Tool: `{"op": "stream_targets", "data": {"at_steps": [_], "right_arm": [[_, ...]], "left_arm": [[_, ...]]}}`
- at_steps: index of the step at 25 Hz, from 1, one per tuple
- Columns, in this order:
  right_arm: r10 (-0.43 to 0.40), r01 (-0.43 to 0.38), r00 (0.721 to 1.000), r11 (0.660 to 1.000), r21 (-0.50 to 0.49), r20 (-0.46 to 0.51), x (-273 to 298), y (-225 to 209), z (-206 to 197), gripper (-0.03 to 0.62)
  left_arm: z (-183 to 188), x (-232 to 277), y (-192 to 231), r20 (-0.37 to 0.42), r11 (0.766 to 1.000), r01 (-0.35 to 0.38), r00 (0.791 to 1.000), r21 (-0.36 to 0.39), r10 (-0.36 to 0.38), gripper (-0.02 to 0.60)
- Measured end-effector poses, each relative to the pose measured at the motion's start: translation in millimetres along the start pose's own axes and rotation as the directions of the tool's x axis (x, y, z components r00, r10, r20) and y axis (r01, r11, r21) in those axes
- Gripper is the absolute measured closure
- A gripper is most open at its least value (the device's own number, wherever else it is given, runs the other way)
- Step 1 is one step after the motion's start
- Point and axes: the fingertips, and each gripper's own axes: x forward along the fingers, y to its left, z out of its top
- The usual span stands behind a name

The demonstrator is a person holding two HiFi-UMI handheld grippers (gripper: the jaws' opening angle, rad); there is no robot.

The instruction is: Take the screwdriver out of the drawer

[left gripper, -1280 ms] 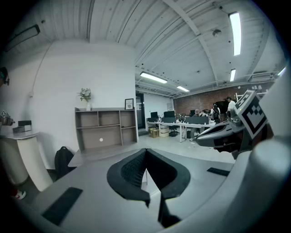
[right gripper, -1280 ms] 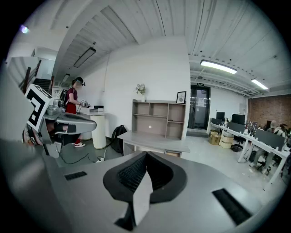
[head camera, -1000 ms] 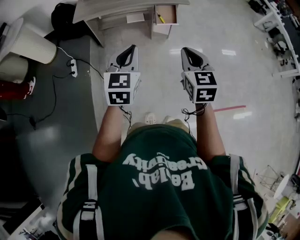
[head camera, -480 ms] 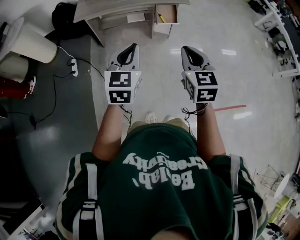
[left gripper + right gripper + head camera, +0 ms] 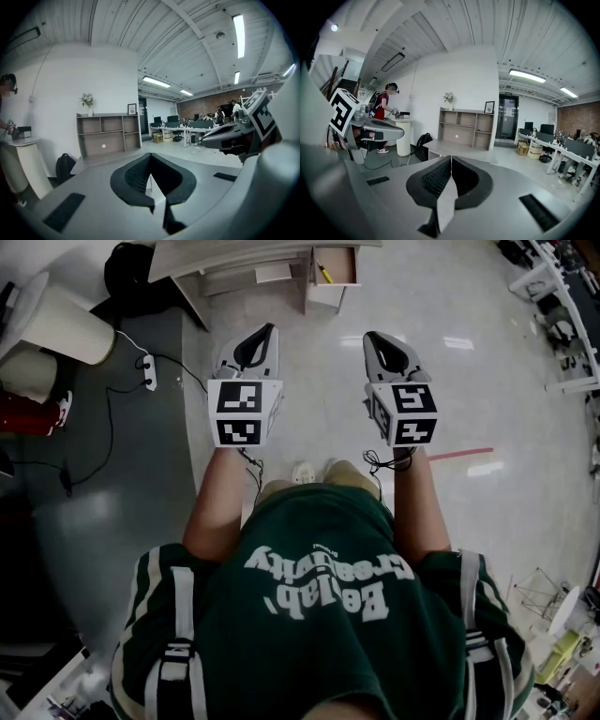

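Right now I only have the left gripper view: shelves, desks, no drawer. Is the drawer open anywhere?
Observer: Yes. The head view shows the drawer pulled open, well ahead of the left gripper and apart from it.
Operator: Is the screwdriver inside?
Observer: A yellow-handled tool, likely the screwdriver, lies along the drawer's left side.
Operator: Is the right gripper ready to take it?
Observer: Not yet. The right gripper view shows the right gripper with its jaws together and nothing between them.
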Motion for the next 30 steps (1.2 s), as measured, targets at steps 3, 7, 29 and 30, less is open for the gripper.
{"op": "stream_targets", "data": {"at_steps": [3, 7, 29, 30], "right_arm": [[-0.001, 0.001, 1.000, 1.000, -0.001, 0.001, 1, 0, -2, 0.559], [-0.006, 0.006, 1.000, 1.000, -0.007, 0.003, 5, -3, -2, 0.559], [0.060, -0.060, 0.998, 0.998, -0.023, 0.013, 153, -112, 26, 0.559], [0.066, -0.065, 0.998, 0.998, -0.024, 0.013, 164, -120, 28, 0.559]], "left_arm": [[-3, 1, -1, -0.009, 1.000, 0.004, 1.000, 0.004, -0.004, 0.565], [-3, 6, 2, -0.011, 1.000, 0.003, 1.000, 0.008, -0.003, 0.565], [25, 179, 36, -0.025, 0.999, -0.031, 0.999, 0.009, 0.031, 0.565], [27, 191, 40, -0.026, 0.999, -0.038, 0.999, 0.008, 0.038, 0.565]]}}
